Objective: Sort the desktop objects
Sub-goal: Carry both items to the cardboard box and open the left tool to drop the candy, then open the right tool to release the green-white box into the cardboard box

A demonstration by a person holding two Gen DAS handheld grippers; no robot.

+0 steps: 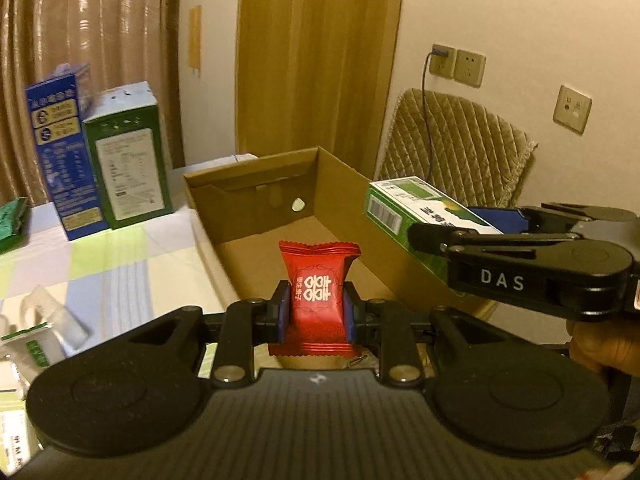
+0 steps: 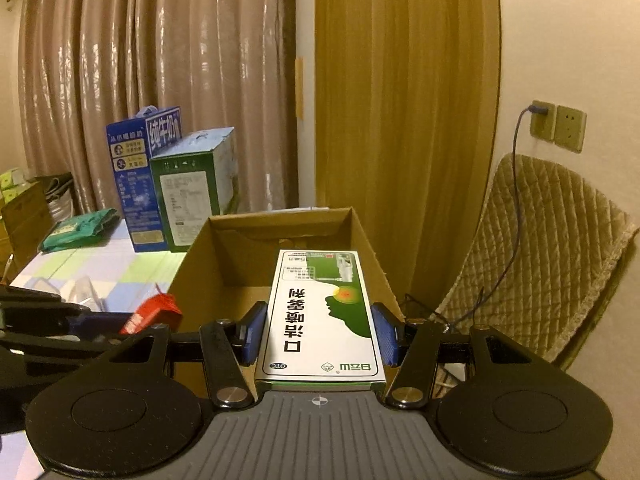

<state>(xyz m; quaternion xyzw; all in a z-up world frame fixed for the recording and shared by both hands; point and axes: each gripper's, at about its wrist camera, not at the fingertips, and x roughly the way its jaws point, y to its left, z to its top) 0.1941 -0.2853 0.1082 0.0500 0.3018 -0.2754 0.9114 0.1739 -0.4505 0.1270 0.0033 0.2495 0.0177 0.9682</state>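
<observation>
Left tool [image 1: 316, 312]: clamped on a red candy packet [image 1: 316, 296], held upright over the near end of the open cardboard box [image 1: 256, 208].
Right tool [image 2: 320, 334]: gripping a green-and-white medicine box [image 2: 320, 312] by its long sides, above the box's right wall.
Far left tabletop [image 1: 120, 264]: blue carton [image 1: 60, 152] touching green carton [image 1: 128, 160].

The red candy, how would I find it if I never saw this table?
Find the open brown cardboard box on the checked tablecloth. Just above its near end, the left gripper pinches a small shiny red candy wrapper with crimped ends and a white double-happiness symbol. The right gripper's item is a green-and-white carton.
</observation>
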